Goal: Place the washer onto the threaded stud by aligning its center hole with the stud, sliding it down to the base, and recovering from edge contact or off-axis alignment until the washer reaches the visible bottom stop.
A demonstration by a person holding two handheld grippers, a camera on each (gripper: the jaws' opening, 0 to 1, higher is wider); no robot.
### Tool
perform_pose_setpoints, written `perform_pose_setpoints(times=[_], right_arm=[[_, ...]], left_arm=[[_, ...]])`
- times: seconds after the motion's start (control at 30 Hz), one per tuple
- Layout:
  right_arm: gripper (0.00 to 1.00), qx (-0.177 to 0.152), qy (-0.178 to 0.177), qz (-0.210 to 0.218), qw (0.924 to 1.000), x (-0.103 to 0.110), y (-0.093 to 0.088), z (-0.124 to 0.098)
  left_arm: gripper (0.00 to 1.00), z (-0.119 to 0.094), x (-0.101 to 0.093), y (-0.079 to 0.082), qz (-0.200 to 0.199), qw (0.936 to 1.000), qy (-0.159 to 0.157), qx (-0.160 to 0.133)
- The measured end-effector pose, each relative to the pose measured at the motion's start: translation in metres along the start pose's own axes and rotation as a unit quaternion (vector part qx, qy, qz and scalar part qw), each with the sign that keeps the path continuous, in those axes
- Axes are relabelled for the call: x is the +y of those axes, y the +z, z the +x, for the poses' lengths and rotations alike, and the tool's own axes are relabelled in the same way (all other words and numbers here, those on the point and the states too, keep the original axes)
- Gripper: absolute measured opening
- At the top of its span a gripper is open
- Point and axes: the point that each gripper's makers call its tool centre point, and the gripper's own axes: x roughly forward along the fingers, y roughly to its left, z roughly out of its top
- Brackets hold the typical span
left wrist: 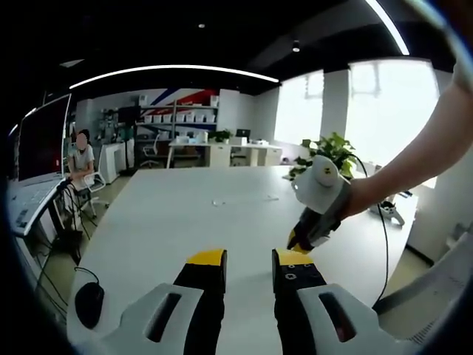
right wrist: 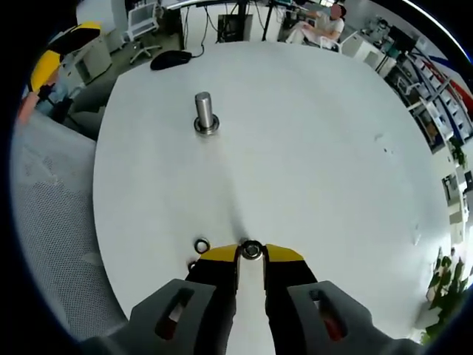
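So in the right gripper view the right gripper (right wrist: 251,252) is seen low over the white table (right wrist: 318,148), its yellow-tipped jaws brought close together and clamped on a small metal washer (right wrist: 251,249) that sits right between the tips, at their very front edge. Just to the left of those tips a second washer (right wrist: 201,245) is found lying flat on the table, close by but not touched by the jaws, and a bit of another small ring can be made out just below it, half hidden by the jaw. Further out, well apart from the gripper and a little left of its line, the threaded stud (right wrist: 205,111) is stood upright on a round base, with nothing on it yet. A black mouse (right wrist: 171,59) is parked near the far table edge, and a seated person (right wrist: 319,26) can be seen beyond that. In the left gripper view the left gripper (left wrist: 248,260) is held above the table with its jaws apart and nothing between them; the right gripper is spotted just ahead to the right, pointed down at the tabletop, gripped by a hand (left wrist: 362,196).
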Motion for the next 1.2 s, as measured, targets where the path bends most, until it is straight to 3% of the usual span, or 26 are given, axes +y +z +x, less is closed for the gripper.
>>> perform_pose_setpoints(times=[0.67, 1.2], right_arm=[[0.16, -0.009, 0.001, 0.007, 0.9999, 0.002, -0.001, -0.002], [0.16, -0.002, 0.004, 0.020, 0.9998, 0.009, -0.015, -0.003]], left_arm=[[0.22, 0.000, 0.001, -0.002, -0.001, 1.0000, 0.002, 0.003], [0.22, 0.000, 0.000, -0.001, 0.001, 1.0000, 0.002, 0.003]])
